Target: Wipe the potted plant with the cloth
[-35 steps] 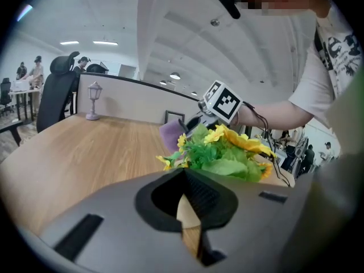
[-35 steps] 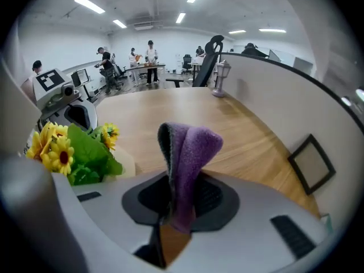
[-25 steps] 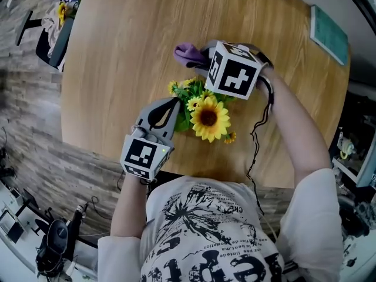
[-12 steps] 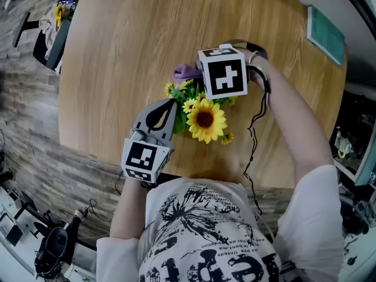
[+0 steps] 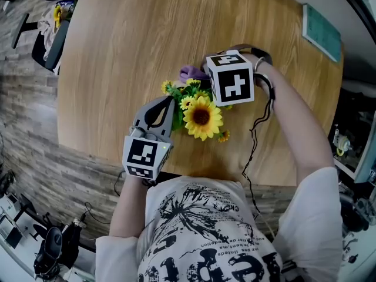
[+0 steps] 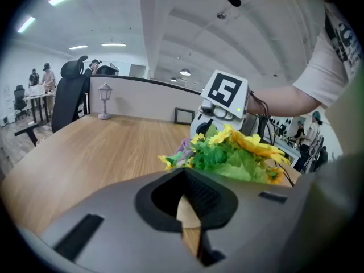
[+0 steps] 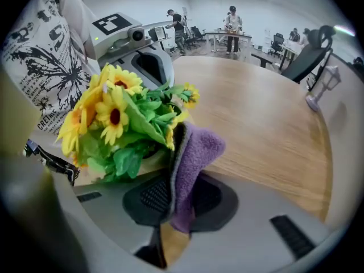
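Purple cloth point(image 7: 197, 151) in R gripper point(image 7: 181, 202) at plant point(image 7: 122, 131); L gripper point(image 6: 190, 202) closed.

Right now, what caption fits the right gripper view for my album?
The right claw pinches a purple cloth beside the potted plant's yellow flowers.

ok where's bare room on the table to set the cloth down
Bare wood of the table left of and beyond the potted plant is free, out to the flat teal thing at far right. Crowded around the plant, between left gripper and right gripper.
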Available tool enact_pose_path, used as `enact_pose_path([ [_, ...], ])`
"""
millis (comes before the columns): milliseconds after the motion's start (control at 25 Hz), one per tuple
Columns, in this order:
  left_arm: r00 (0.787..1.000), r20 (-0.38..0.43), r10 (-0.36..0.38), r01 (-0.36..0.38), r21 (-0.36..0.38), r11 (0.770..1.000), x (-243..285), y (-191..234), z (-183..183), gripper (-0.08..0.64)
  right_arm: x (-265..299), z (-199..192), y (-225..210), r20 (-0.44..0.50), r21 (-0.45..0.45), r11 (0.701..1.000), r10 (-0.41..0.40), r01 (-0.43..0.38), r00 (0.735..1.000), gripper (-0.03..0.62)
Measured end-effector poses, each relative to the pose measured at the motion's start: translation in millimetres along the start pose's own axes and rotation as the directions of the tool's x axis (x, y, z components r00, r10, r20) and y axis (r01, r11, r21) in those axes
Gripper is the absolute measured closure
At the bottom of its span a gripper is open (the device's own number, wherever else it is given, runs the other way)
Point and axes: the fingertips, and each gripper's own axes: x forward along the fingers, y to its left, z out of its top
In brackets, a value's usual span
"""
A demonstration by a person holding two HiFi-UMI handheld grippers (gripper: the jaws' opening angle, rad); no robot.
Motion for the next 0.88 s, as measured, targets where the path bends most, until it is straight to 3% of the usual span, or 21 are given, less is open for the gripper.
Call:
enact_pose_path([
  [600,0.999,0.025,0.047,-0.047,-0.021,0.999,1.2,2.8,-1.6,0.557,3.3,-40.9,46.7,0.020,0.145,0.989,-0.002,-0.001,1.000,0.518],
  [880,0.998,0.039,0.058,-0.056,-0.056,0.997,1.3,3.5,-1.4,0.557,2.5,-58.5,74.7,-0.013,0.260,0.964,0.061,-0.055,0.998,0.518],
])
